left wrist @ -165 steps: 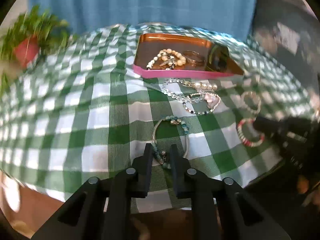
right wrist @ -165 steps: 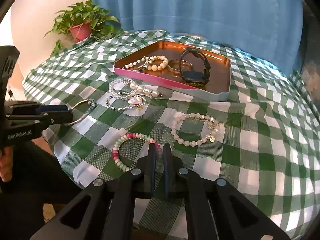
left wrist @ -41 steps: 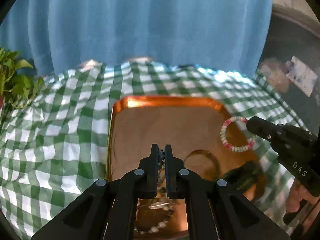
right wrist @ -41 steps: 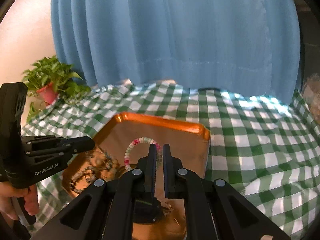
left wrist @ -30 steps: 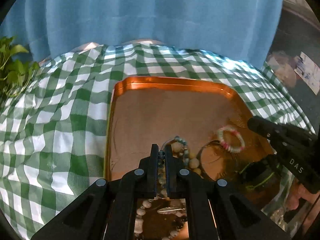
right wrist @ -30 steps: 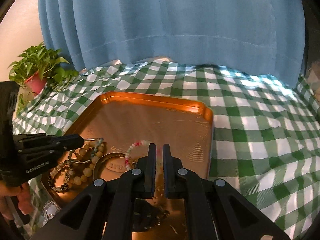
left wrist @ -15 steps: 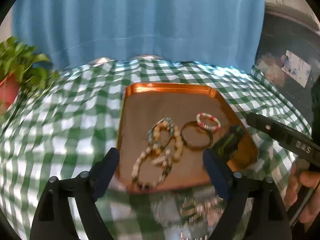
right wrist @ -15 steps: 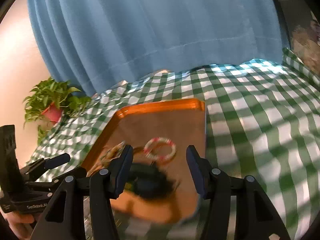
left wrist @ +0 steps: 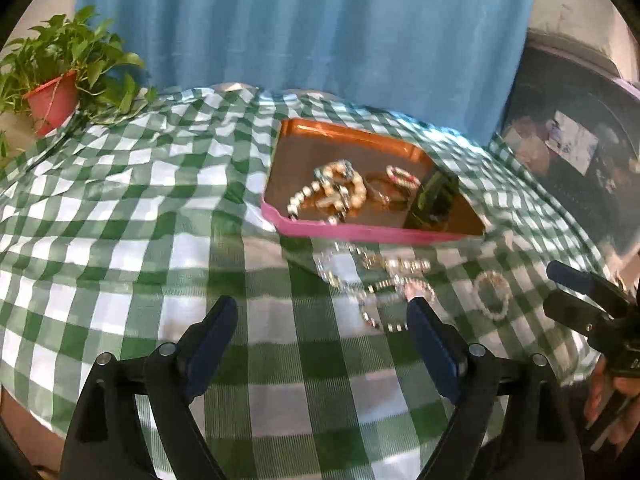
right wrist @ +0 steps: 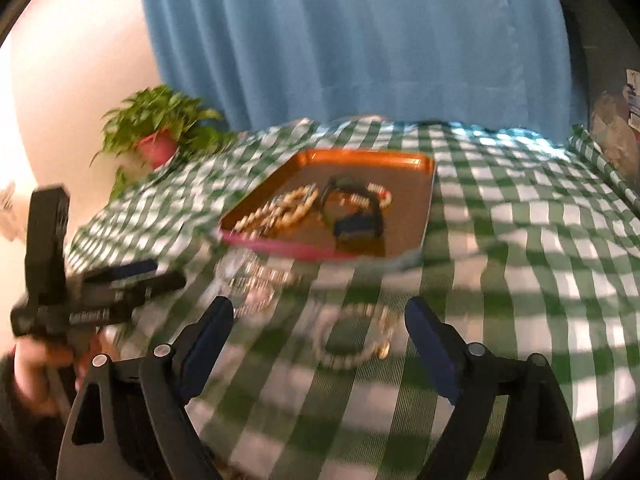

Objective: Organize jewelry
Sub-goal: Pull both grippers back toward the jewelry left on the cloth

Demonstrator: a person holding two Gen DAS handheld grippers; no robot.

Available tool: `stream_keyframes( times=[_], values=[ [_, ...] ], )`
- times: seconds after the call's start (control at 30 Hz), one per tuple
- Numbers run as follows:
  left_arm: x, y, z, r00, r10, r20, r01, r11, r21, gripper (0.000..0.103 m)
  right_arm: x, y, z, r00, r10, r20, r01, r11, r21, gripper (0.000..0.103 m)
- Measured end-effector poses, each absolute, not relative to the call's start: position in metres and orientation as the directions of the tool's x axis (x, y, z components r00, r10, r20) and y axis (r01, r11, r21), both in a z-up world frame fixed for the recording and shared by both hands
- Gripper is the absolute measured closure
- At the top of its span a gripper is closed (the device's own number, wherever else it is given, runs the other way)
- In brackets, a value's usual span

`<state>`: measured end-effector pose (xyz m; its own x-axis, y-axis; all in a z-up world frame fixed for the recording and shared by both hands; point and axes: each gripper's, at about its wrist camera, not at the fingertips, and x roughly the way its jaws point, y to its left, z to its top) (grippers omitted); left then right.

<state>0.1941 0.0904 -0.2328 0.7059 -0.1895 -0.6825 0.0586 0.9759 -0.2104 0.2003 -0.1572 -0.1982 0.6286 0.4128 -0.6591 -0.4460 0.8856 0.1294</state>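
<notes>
A copper tray with a pink front rim (left wrist: 360, 232) (right wrist: 288, 249) sits on the green checked cloth. It holds beaded bracelets (left wrist: 340, 188), a red and white bracelet (left wrist: 402, 175) (right wrist: 380, 192), a bangle and a black watch (right wrist: 356, 216). In front of the tray lie clear and pearl bracelets (left wrist: 376, 276) (right wrist: 248, 284) and a pale bead bracelet (left wrist: 491, 294) (right wrist: 352, 336). My left gripper (left wrist: 320, 320) is open and empty, near the clear bracelets. My right gripper (right wrist: 320, 320) is open and empty, above the pale bracelet.
A potted plant in a red pot (left wrist: 54, 98) (right wrist: 156, 148) stands at the table's far left. A blue curtain (left wrist: 304, 24) hangs behind. The table's front edge is just below both grippers. The right wrist view is blurred.
Both grippers carried bracelets to the tray, opened and let them go there. They have since pulled back toward the table's front edge, wide open.
</notes>
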Motion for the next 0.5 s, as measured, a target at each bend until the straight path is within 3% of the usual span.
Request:
stream_keyframes(
  times=[0.07, 0.1, 0.17, 0.23, 0.4, 0.5],
  values=[
    [0.192, 0.088, -0.236, 0.69, -0.196, -0.697, 0.076, 0.977, -0.2, 0.021, 0.193, -0.159, -0.201, 0.626, 0.402, -0.668, -0.452, 0.885, 0.109, 0.029],
    [0.194, 0.086, -0.237, 0.684, -0.198, -0.702, 0.088, 0.978, -0.19, 0.028, 0.191, -0.161, -0.202, 0.636, 0.376, -0.674, -0.441, 0.894, 0.082, 0.035],
    [0.198, 0.081, -0.239, 0.672, -0.203, -0.713, 0.112, 0.979, -0.172, 0.039, 0.192, -0.166, -0.205, 0.657, 0.327, -0.679, -0.405, 0.913, 0.048, 0.06],
    [0.204, 0.078, -0.239, 0.663, -0.231, -0.712, 0.134, 0.973, -0.19, 0.045, 0.201, -0.171, -0.21, 0.635, 0.337, -0.695, -0.405, 0.911, 0.072, 0.07],
    [0.223, 0.085, -0.239, 0.66, -0.32, -0.68, 0.13, 0.94, -0.316, 0.046, 0.211, -0.168, -0.214, 0.615, 0.374, -0.694, -0.449, 0.89, 0.081, 0.078],
    [0.234, 0.085, -0.242, 0.651, -0.315, -0.691, 0.12, 0.941, -0.315, 0.046, 0.214, -0.15, -0.217, 0.6, 0.397, -0.695, -0.506, 0.861, 0.054, 0.078]
  ],
)
